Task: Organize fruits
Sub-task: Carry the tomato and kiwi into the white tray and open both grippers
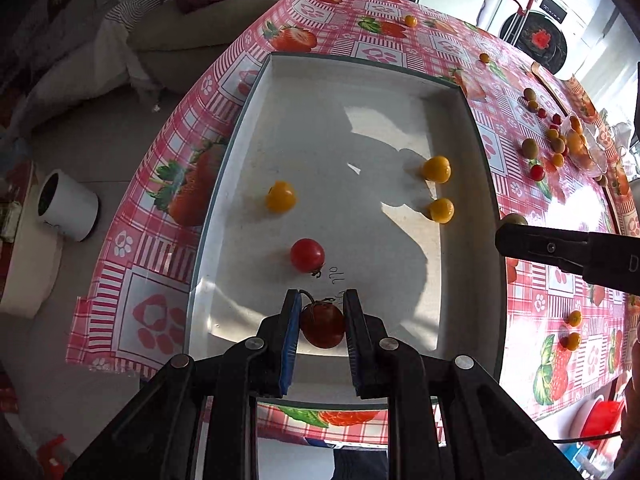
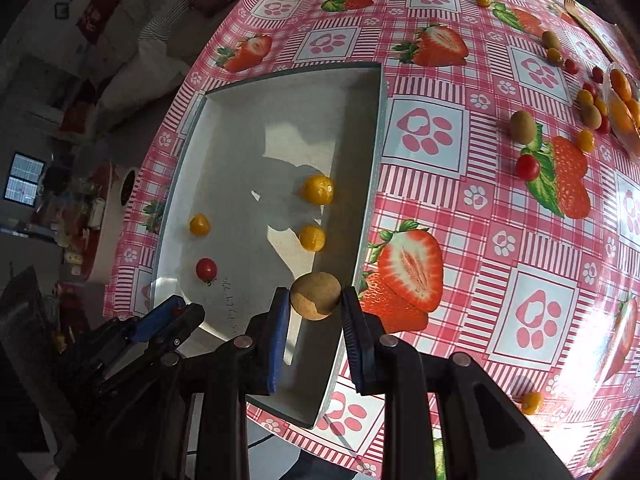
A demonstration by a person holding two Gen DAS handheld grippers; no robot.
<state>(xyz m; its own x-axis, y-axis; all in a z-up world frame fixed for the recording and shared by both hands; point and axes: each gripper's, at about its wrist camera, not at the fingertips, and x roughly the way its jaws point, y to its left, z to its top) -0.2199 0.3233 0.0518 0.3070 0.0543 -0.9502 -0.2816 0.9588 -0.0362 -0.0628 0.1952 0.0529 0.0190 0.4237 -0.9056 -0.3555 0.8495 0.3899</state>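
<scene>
1. Left gripper (image 1: 322, 322) points steeply down over the near end of the white tray (image 1: 452, 92), its blue-padded jaws clamped on a dark red tomato (image 1: 322, 326) that hangs above the tray floor.
2. Right gripper (image 2: 315, 300) also tilts steeply down, over the tray's right-hand wall, jaws pinching a round tan-brown fruit (image 2: 316, 295).
3. Only the left wrist view shows the dark red tomato; in the right wrist view the left gripper (image 2: 168, 316) appears from the side at lower left, and what it holds is hidden.
4. Only the right wrist view shows the tan fruit clearly; in the left wrist view the right gripper (image 1: 516, 236) enters as a dark bar at the right edge, with a sliver of the fruit at its tip.
5. Lying loose in the tray are four fruits: three yellow tomatoes (image 1: 281, 196) (image 1: 437, 169) (image 1: 441, 210) and one red tomato (image 1: 307, 255). Both views agree on this count.
6. Beyond the tray, on the strawberry-print tablecloth (image 2: 440, 168), a scattered cluster (image 2: 588, 108) of red, yellow and brownish-green fruits lies at the far right, beside a clear container (image 2: 624, 100) of orange ones; they are too crowded to count exactly.
7. Two small yellow fruits (image 1: 574, 328) sit on the cloth near the table's near right edge in the left wrist view.
</scene>
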